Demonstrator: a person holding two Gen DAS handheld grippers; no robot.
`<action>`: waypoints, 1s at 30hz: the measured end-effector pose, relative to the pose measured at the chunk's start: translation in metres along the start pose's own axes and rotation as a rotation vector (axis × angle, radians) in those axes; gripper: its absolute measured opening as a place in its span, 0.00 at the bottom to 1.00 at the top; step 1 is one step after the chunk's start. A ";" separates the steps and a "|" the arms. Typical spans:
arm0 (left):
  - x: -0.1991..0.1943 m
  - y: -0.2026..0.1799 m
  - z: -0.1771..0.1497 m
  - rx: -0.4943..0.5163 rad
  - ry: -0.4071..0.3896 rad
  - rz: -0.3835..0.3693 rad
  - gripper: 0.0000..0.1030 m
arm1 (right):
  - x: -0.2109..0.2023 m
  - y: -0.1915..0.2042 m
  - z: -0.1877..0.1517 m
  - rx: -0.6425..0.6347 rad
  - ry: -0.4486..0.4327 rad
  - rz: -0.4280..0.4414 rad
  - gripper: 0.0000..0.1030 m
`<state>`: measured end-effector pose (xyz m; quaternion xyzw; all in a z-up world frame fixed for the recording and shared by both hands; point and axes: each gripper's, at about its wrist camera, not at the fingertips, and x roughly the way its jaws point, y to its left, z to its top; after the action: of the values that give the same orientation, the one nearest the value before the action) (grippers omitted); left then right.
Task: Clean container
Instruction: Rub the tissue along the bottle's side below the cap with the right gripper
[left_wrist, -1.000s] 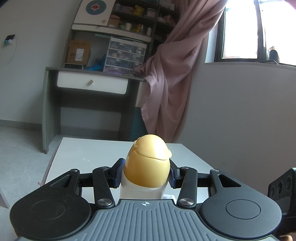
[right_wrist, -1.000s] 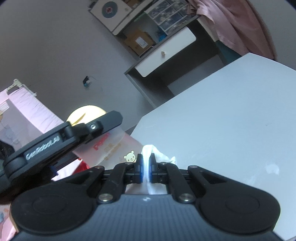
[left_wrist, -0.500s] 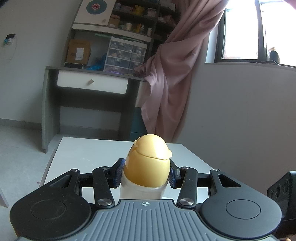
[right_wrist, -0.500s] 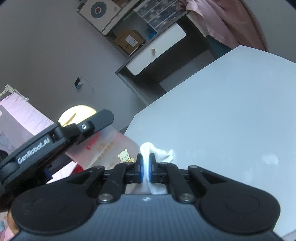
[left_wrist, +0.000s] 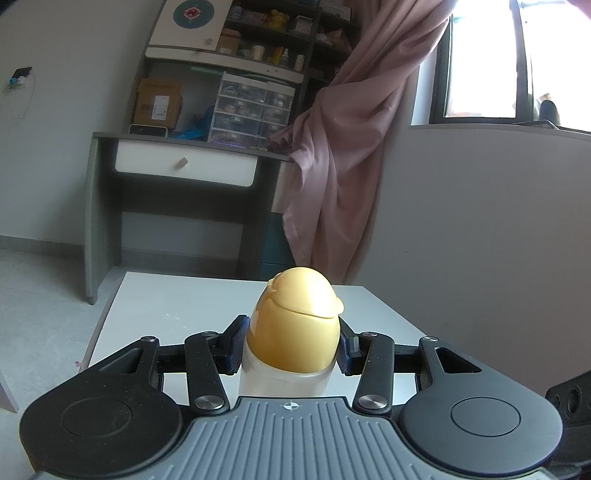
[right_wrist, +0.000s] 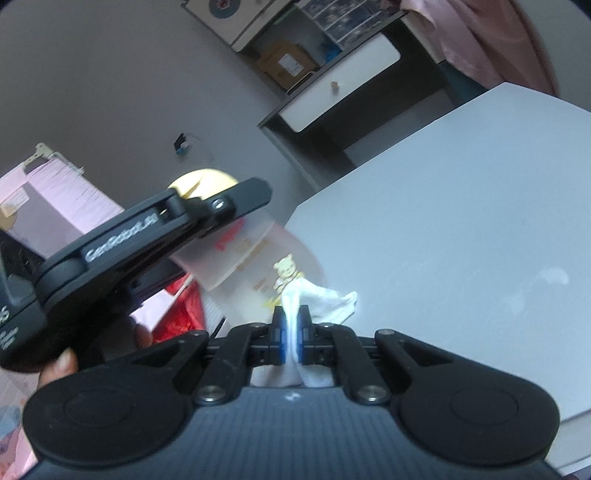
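A white bottle (left_wrist: 295, 332) with a rounded yellow cap stands upright between the pads of my left gripper (left_wrist: 291, 347), which is shut on it above the white table (left_wrist: 177, 310). In the right wrist view the same bottle (right_wrist: 258, 254) shows a bear print and red lettering, with its yellow cap (right_wrist: 203, 181) behind the left gripper's black body (right_wrist: 122, 251). My right gripper (right_wrist: 291, 325) is shut on a white cloth (right_wrist: 321, 295), whose crumpled end lies against the bottle's lower side.
A grey desk (left_wrist: 177, 166) with a white drawer stands beyond the table, with shelves and a drawer unit above it. A pink curtain (left_wrist: 354, 140) hangs to its right. A hand (right_wrist: 59, 365) holds the left gripper. Pink fabric (right_wrist: 48, 192) lies at left.
My right gripper with the cloth has shifted along the bottle, which now looks larger and closer in its view. The left gripper and the bottle have stayed still.
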<state>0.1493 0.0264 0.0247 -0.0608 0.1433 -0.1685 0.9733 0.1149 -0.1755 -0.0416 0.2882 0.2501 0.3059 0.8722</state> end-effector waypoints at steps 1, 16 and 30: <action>0.000 0.000 0.000 0.000 0.000 0.000 0.46 | 0.000 0.002 -0.001 -0.007 0.006 0.009 0.06; -0.001 0.004 -0.001 -0.002 0.005 -0.003 0.46 | -0.021 0.037 0.014 -0.115 -0.089 0.097 0.06; -0.001 0.002 -0.003 0.000 0.002 0.000 0.46 | -0.004 0.014 0.001 -0.063 -0.006 0.045 0.06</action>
<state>0.1482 0.0285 0.0215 -0.0606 0.1445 -0.1685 0.9732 0.1068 -0.1694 -0.0307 0.2669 0.2314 0.3323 0.8745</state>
